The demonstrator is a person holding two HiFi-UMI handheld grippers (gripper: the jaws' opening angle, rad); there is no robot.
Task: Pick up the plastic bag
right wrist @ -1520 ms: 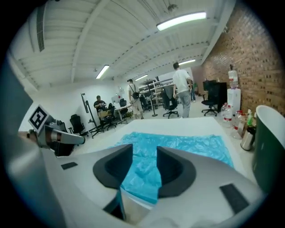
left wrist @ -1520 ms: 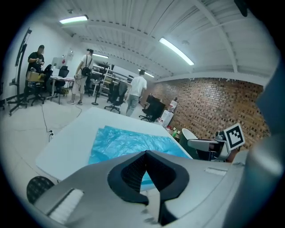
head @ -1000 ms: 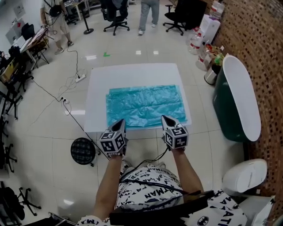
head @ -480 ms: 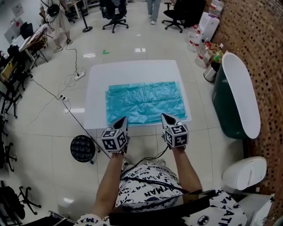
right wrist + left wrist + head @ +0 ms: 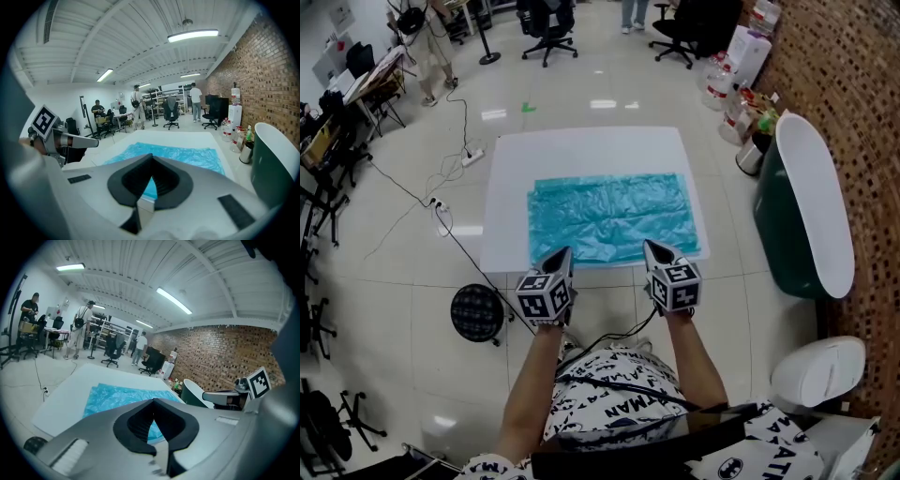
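A teal plastic bag (image 5: 614,217) lies spread flat and wrinkled on a white sheet (image 5: 581,150) on the tiled floor. Both grippers hover side by side above the sheet's near edge, short of the bag and pointing toward it. My left gripper (image 5: 562,253) is shut with nothing between its jaws. My right gripper (image 5: 652,247) is shut and empty too. In the left gripper view, the bag (image 5: 112,397) shows beyond the closed tips (image 5: 153,401). From the right gripper view, the bag (image 5: 187,154) stretches ahead of the closed tips (image 5: 151,157).
A dark green tub with a white rim (image 5: 802,206) stands right of the sheet, with bottles (image 5: 736,84) behind it. A black round object (image 5: 476,312) and a cable (image 5: 441,206) lie to the left. Office chairs (image 5: 548,23) stand beyond the sheet. A white bin (image 5: 820,370) sits at the near right.
Both grippers stay shut in about the same place at the sheet's near edge. The person standing at the far end has moved almost out of the head view.
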